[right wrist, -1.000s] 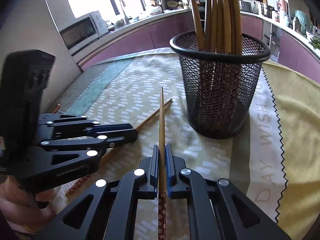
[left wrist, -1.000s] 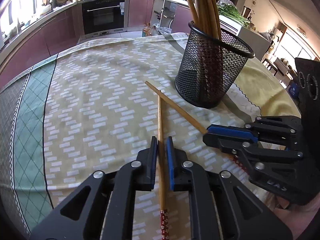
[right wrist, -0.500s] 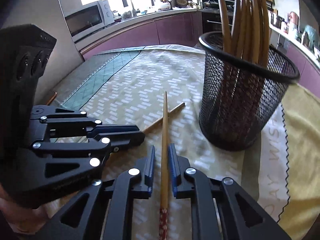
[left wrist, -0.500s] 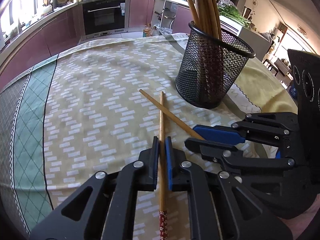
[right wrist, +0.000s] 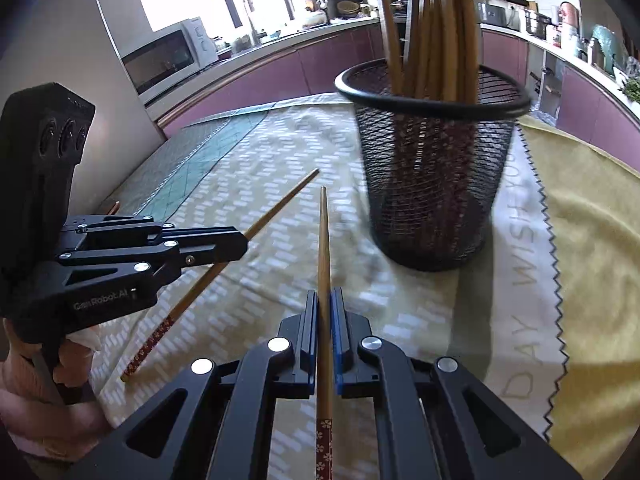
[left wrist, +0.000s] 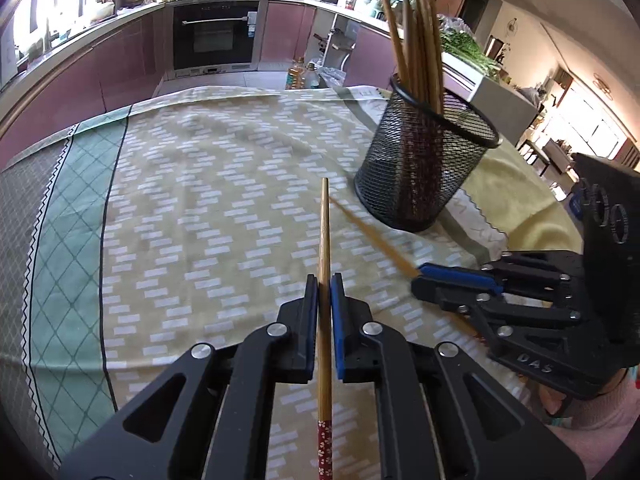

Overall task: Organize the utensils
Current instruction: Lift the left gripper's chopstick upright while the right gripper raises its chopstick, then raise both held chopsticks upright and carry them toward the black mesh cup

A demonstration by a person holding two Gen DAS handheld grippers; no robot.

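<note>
My left gripper (left wrist: pixel 324 282) is shut on a bamboo chopstick (left wrist: pixel 323 232) with a red patterned end, held above the tablecloth. My right gripper (right wrist: pixel 324 298) is shut on a second chopstick (right wrist: pixel 323 240), also raised. Each gripper shows in the other's view: the right gripper (left wrist: pixel 424 274) at right, the left gripper (right wrist: pixel 240 242) at left with its chopstick (right wrist: pixel 276 212). A black mesh holder (left wrist: pixel 420 168) with several chopsticks stands ahead, and it also shows in the right wrist view (right wrist: pixel 432 176).
The table has a patterned yellow and green cloth (left wrist: pixel 192 184). A yellow cloth with a zigzag edge (right wrist: pixel 592 240) lies right of the holder. Kitchen cabinets and an oven (left wrist: pixel 216 36) are beyond the table.
Both grippers have lifted their chopsticks off the cloth. The right gripper's jaws, slightly apart half a second ago, are shut on its chopstick. The holder appears closer in the right view.
</note>
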